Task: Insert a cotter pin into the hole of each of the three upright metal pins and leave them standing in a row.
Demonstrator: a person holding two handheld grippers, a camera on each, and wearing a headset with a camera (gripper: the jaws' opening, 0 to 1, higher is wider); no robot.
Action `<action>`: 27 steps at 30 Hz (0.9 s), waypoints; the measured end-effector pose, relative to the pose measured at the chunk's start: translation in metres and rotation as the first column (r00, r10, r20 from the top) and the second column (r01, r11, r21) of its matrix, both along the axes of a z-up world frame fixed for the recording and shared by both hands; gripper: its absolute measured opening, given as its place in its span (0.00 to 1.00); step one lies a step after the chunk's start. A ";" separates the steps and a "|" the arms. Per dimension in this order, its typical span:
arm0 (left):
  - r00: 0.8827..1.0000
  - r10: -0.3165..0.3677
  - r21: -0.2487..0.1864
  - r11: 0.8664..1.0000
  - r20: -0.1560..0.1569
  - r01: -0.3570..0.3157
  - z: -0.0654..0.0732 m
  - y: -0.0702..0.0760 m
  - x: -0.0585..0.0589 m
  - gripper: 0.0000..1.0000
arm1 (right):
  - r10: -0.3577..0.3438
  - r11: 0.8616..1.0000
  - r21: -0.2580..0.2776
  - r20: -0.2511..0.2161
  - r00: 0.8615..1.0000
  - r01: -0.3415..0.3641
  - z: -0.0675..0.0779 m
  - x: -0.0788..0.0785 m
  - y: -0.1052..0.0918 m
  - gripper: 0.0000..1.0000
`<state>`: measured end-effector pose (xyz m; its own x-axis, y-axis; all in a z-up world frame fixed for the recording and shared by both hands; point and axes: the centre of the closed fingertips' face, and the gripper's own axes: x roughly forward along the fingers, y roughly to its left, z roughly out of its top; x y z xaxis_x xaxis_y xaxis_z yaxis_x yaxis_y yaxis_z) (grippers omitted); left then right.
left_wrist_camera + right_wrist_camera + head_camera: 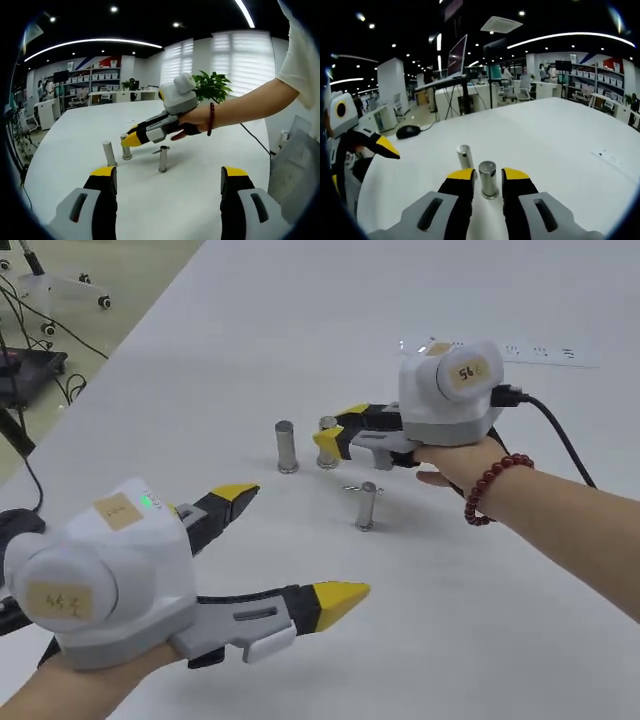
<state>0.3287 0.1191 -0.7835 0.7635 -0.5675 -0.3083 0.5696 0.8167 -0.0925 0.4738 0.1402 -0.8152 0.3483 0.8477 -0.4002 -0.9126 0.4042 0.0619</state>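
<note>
White table (480, 620). Left gripper (300, 540): jaws wide apart, empty, hovering at near side. Right gripper (488, 176): jaws straddle middle pin (488, 184); clamped or not, cannot tell. Outer pin (286, 447) bare. Near pin (366, 508), out of line, carries cotter pin (352, 488). Judged: one done, two left, row unformed.

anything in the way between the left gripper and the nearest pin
Nothing visible. Bare table lies between the open left gripper and the nearest pin, the one with a cotter pin at its top. The right gripper is farther back, its jaws around the middle pin.
</note>
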 end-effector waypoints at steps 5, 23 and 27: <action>1.000 0.008 -0.001 1.000 0.004 -0.008 0.001 0.000 0.001 0.86 | -0.006 1.000 0.004 -0.018 1.000 0.006 -0.005 0.002 0.001 0.19; 1.000 0.021 0.000 1.000 -0.006 -0.021 -0.001 0.001 -0.001 0.85 | 0.003 1.000 -0.024 0.008 1.000 -0.003 -0.004 0.003 0.000 0.13; 1.000 0.020 0.001 1.000 -0.005 -0.020 0.001 0.001 -0.001 0.85 | 0.008 0.999 -0.039 0.013 1.000 -0.007 -0.003 0.002 -0.006 0.13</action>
<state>0.3280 0.1198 -0.7829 0.7731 -0.5521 -0.3121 0.5530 0.8278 -0.0946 0.4760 0.1346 -0.8185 0.3472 0.8343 -0.4282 -0.9163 0.3990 0.0346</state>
